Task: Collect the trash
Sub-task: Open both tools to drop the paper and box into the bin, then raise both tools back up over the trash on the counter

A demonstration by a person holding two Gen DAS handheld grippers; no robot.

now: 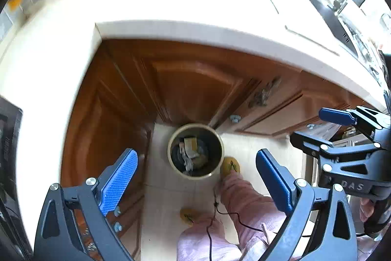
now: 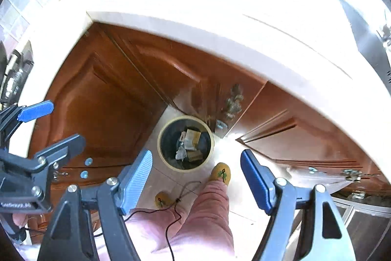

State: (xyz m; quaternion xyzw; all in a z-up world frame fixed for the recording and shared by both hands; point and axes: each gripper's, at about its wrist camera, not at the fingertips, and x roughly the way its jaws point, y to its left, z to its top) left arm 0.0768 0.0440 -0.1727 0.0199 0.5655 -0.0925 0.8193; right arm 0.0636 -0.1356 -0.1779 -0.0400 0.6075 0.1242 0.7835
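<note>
I have both cameras looking down past the edge of the pale surface (image 1: 171, 4) to the floor, where the trash bin (image 1: 195, 151) stands in the corner made by the wooden cabinet doors (image 1: 190, 85). My left gripper (image 1: 196, 184) hangs above it with its blue pads spread wide and nothing between them; the bin shows in the gap, a little toward the left pad. My right gripper (image 2: 195, 181) is likewise released and empty, its pads well apart, with the bin (image 2: 185, 143) framed above and between them. Inside the bin lie the collected scraps (image 2: 189, 142): what look like crumpled paper and a tan carton piece, though the blur keeps me from naming them with confidence. The bin has a cream rim and a dark interior, and it sits on light floor tiles (image 1: 161, 177) close to the cabinet base. Just beside the bin, on its right, is a yellow slipper (image 1: 230, 165), with the pink trouser leg (image 1: 244, 197) rising from it; a second slipper (image 1: 188, 215) is nearer the camera. A thin black cable (image 2: 171, 217) dangles across the legs. The other gripper shows at the edge of each view, off to the side of the bin.
</note>
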